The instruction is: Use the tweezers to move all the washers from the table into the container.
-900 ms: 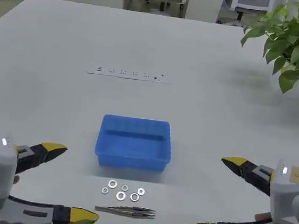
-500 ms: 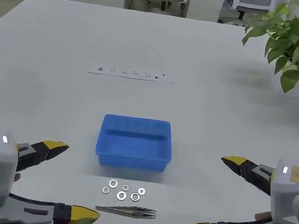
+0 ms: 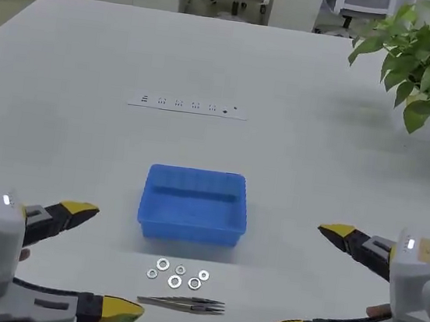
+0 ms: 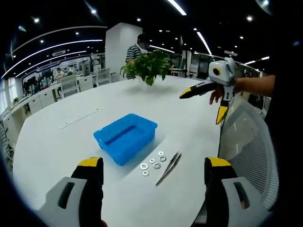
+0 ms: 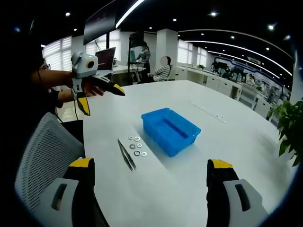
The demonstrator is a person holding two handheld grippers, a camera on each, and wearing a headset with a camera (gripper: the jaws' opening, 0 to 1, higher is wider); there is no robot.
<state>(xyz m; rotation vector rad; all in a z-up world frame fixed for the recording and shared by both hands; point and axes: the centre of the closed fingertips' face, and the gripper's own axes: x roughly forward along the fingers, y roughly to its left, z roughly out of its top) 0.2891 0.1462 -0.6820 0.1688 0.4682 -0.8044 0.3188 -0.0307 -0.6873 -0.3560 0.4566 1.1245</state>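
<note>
left gripper (image 3: 101, 261) and right gripper (image 3: 304, 282) hang wide open, empty, left and right of the tweezers (image 3: 180, 304) (washers (image 3: 177, 274) lie just beyond), probably ready to grab that tool.

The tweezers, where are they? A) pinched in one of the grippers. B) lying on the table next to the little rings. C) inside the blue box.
B: the tweezers lie flat on the table right beside the washers, outside the blue container.
</note>
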